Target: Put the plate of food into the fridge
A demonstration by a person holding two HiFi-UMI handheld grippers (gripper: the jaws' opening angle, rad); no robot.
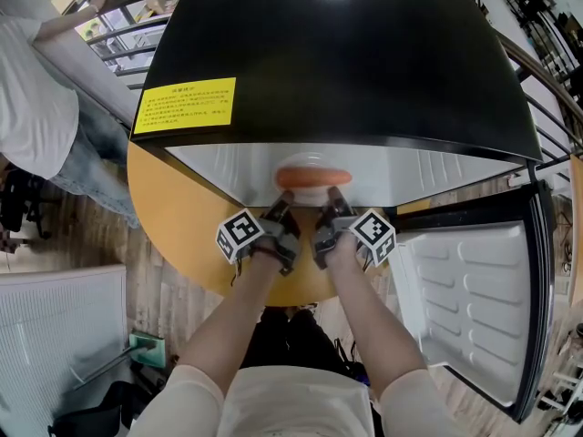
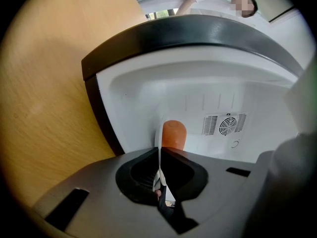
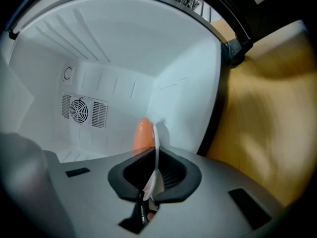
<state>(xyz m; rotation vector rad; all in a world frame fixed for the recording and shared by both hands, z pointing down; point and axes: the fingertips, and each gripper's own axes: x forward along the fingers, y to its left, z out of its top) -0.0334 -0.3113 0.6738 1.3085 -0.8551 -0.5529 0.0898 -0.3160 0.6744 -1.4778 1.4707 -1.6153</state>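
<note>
A white plate (image 1: 314, 186) carrying an orange sausage-like piece of food (image 1: 312, 177) is held level at the mouth of the open mini fridge (image 1: 337, 53). My left gripper (image 1: 284, 209) is shut on the plate's near left rim, my right gripper (image 1: 333, 208) on its near right rim. In the left gripper view the thin plate edge (image 2: 160, 158) runs between the jaws, with the orange food (image 2: 173, 134) beyond. The right gripper view shows the same: plate edge (image 3: 156, 155) pinched, orange food (image 3: 143, 134) ahead, white fridge interior (image 3: 114, 58) behind.
The black-topped fridge stands on a round wooden table (image 1: 173, 217). Its door (image 1: 478, 294) hangs open to the right. A fan vent (image 2: 227, 125) sits on the fridge's back wall. A person (image 1: 36, 107) stands at the left by a railing.
</note>
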